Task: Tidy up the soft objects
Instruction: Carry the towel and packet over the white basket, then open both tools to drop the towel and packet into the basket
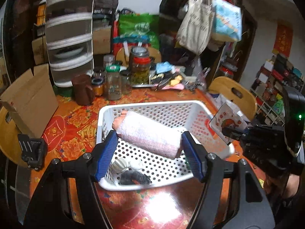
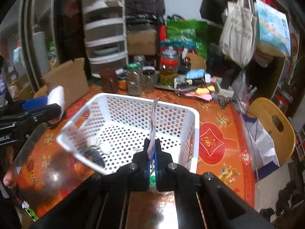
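A round tabletop [image 1: 76, 118] under a glossy red and orange floral cover fills most of both views, with jars, a brown jug and small clutter crowded along its far edge.

In the middle sits a white perforated basket [image 1: 144, 106]. Its floor already holds a few small items in one corner: a pale ribbed ball [image 1: 119, 163], something white beside it, and a dark fuzzy bundle [image 1: 133, 178]. I cannot tell what these are made of.

My left gripper [image 1: 149, 143] carries a roll wrapped in white bubble wrap [image 1: 150, 133], with a pinkish-orange end poking out on the left. My blue jaws are spread wide and press on the two ends of the roll, holding it slantwise above the basket's interior, clear of the floor. From the right wrist view this roll shows only as a white end at the far left, outside the basket rim.

My right gripper [image 2: 152, 148] has its jaws clenched tight on a thin flat packet [image 2: 153, 126], seen edge-on and standing upright over the near side of the basket. In the left wrist view the same packet shows its face: white with red print and a saw-toothed edge, held just beyond the basket's right wall.
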Motion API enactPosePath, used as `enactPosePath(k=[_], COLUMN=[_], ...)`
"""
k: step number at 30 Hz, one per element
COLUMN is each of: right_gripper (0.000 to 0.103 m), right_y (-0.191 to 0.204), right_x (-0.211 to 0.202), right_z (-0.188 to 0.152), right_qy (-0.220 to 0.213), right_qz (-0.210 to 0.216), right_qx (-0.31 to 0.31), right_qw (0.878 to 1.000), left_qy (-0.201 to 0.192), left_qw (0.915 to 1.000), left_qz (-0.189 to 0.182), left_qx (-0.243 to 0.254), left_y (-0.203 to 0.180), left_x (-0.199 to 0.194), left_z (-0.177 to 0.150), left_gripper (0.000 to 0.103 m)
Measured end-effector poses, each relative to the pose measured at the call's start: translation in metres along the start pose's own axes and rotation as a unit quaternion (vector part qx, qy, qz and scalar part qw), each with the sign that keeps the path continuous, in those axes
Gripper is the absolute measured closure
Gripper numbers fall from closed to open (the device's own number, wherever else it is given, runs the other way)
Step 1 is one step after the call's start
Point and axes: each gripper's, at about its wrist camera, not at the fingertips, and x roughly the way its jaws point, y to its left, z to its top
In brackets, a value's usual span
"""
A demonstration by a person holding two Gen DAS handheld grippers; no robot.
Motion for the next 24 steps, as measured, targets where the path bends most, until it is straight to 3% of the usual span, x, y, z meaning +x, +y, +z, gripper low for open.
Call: enactPosePath(k=[7, 12, 17, 24], right_gripper=[0.101, 0.101, 0.101, 0.097], right_y=[-0.006, -0.002, 0.001, 0.000], right_x=[0.083, 0.114, 0.127, 0.128], right_z=[-0.002, -0.013, -0.017, -0.017], right_qy=[0.100, 0.136, 0.148, 0.140], right_qz=[-0.053, -0.071, -0.079, -0.075], right_qx=[-0.019, -0.043, -0.057, -0.060], right_qw=[0.993, 0.987, 0.984, 0.985], left_qy=[0.087, 0.118, 0.135, 0.122], left_qw=[0.9957, 0.9923, 0.9902, 0.9921], left_qz=[0.031, 0.038, 0.038, 0.027], left_qx=[-0.005, 0.000, -0.005, -0.007], left_y=[0.004, 0.007, 0.014, 0.014], left_x=[0.094, 0.132, 0.150, 0.142], left_z=[-0.004, -0.021, -0.031, -0.031], left_gripper=[0.036, 0.036, 0.036, 0.028])
